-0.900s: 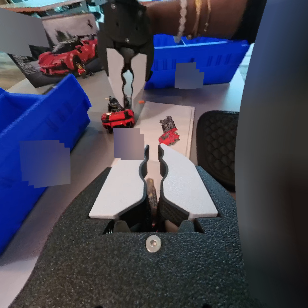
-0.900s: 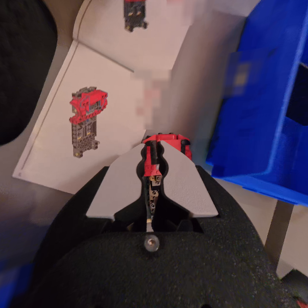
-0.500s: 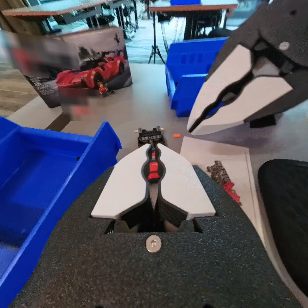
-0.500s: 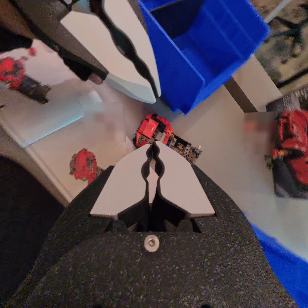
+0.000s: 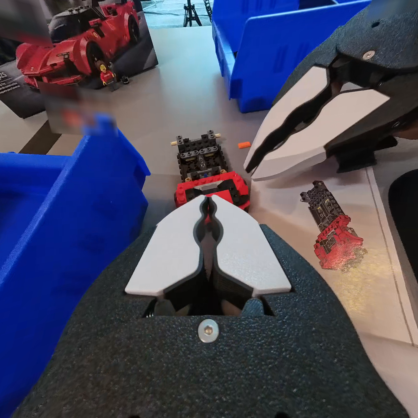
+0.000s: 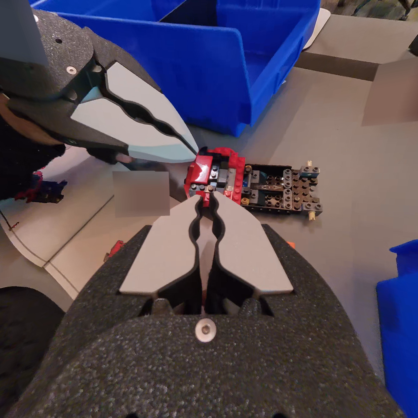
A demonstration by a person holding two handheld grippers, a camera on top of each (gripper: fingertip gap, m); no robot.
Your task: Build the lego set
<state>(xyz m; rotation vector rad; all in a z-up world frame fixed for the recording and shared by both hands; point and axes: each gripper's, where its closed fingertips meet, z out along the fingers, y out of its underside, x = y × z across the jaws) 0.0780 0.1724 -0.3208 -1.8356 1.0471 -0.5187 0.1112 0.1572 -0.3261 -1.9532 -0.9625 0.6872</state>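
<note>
The half-built lego car (image 5: 201, 158) lies on the grey table, with a black studded chassis and a red front end; it also shows in the right wrist view (image 6: 271, 190). My left gripper (image 5: 207, 199) is shut and empty, its tips at the car's red front; the right wrist view shows it (image 6: 193, 150) touching the nose from the upper left. My right gripper (image 6: 205, 197) is shut and empty, its tips at the near side of the red front. It also shows in the left wrist view (image 5: 248, 170), just right of the car.
An open instruction booklet (image 5: 294, 226) lies right of the car. A blue bin (image 5: 67, 226) stands close on the left, another blue bin (image 5: 271, 56) at the back right. The set's box (image 5: 90, 45) stands at the back left. A small orange piece (image 5: 244, 144) lies beside the car. The gap from one gripper's tips to the other's is roughly 4 cm.
The right gripper, upright with its tips on the car, let go and swung to its side. The left gripper moved forward and down until its tips reached the red front.
</note>
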